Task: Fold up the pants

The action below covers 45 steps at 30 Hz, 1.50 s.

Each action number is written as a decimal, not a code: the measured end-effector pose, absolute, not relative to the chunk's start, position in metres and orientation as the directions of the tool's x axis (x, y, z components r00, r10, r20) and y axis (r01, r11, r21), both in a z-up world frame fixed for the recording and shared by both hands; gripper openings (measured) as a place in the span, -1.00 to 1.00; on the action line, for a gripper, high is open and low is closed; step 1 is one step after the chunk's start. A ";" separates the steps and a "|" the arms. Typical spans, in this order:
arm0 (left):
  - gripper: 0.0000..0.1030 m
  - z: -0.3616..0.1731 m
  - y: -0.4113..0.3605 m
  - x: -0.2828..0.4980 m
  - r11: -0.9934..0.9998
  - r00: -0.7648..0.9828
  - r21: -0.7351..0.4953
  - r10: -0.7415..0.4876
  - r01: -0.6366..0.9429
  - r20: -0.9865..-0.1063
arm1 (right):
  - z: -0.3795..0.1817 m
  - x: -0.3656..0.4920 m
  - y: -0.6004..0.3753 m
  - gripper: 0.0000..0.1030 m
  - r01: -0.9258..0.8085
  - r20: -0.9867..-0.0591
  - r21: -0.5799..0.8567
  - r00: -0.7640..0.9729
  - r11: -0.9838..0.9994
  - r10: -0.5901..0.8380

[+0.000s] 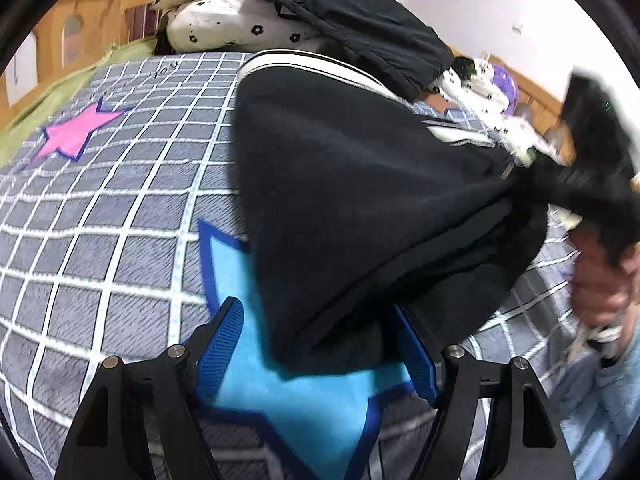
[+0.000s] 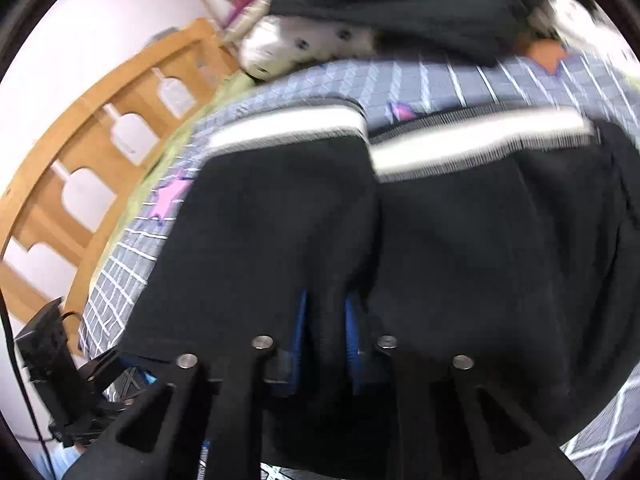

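Behind pants [image 1: 360, 200], piled clothes [image 1: 352, 20]

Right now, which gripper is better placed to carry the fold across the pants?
Right. The right gripper is shut on the black pants, bunching the cloth. The left gripper is open over the grid bedspread, with only a lifted fold of cloth hanging between its fingers.

Even, soft indoor light; strong fisheye bending and dark corners; motion blur smears the right wrist view and the left view's right edge.
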<state>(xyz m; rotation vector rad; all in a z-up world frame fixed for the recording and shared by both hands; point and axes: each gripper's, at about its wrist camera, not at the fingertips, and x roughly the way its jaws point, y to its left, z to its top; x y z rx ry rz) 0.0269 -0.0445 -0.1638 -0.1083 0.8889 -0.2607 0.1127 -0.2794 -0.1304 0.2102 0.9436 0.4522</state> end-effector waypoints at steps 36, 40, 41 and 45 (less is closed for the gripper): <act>0.25 -0.115 -0.127 0.026 0.916 0.591 -0.204 -0.382 0.346 -0.711 | -0.104 0.063 -0.401 -0.67 -0.094 -0.717 0.013 0.693 0.996 0.075; 0.21 -0.139 -0.138 0.029 0.928 0.581 -0.154 -0.336 0.340 -0.741 | -0.118 0.060 -0.392 -0.69 -0.069 -0.768 0.021 0.638 0.997 0.060; 0.21 -0.138 -0.138 0.028 0.924 0.576 -0.145 -0.337 0.353 -0.745 | -0.115 0.057 -0.390 -0.69 -0.078 -0.769 0.014 0.636 0.997 0.061; 0.21 -0.124 -0.119 0.034 0.912 0.539 -0.225 -0.387 0.343 -0.748 | -0.097 0.056 -0.400 -0.49 -0.082 -0.743 0.078 0.660 0.994 0.113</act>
